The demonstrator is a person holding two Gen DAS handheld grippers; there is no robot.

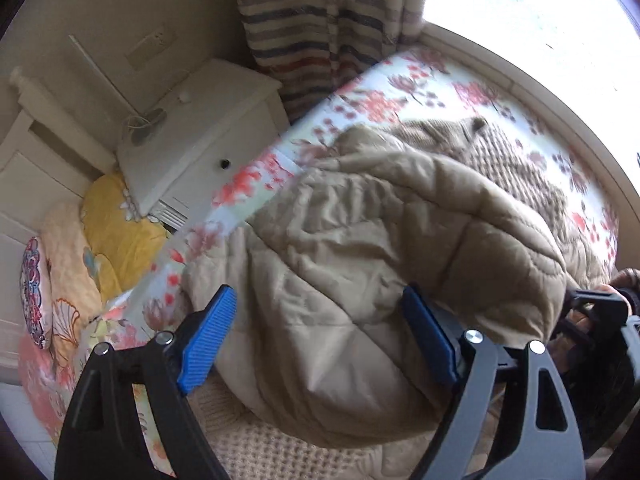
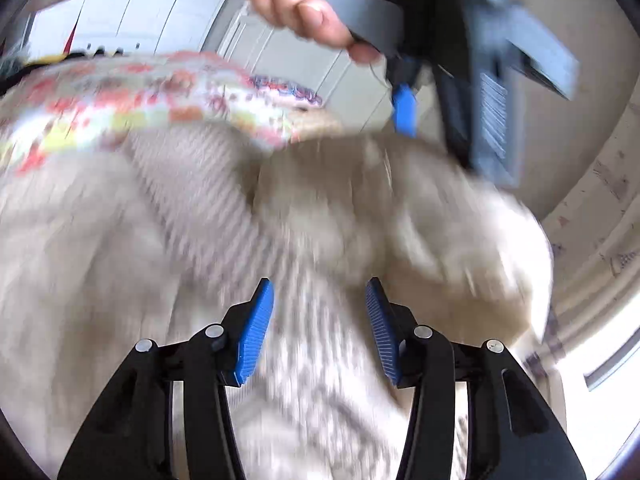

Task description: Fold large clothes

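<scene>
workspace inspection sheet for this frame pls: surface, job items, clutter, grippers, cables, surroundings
Surface: bed with floral sheet, mostly covered by the garment.
Job's things: beige quilted coat bunched in a heap, knit lining showing at its far side; not folded flat.
Clutter: yellow pillow and patterned cushion off the bed's left edge.
Grippers: left gripper jaws wide open, coat lying between them; right gripper jaws open over the fabric, view blurred.
Cables: thin white cord beside a small fan on the nightstand.
Surroundings: white nightstand, striped curtain, bright window.
</scene>
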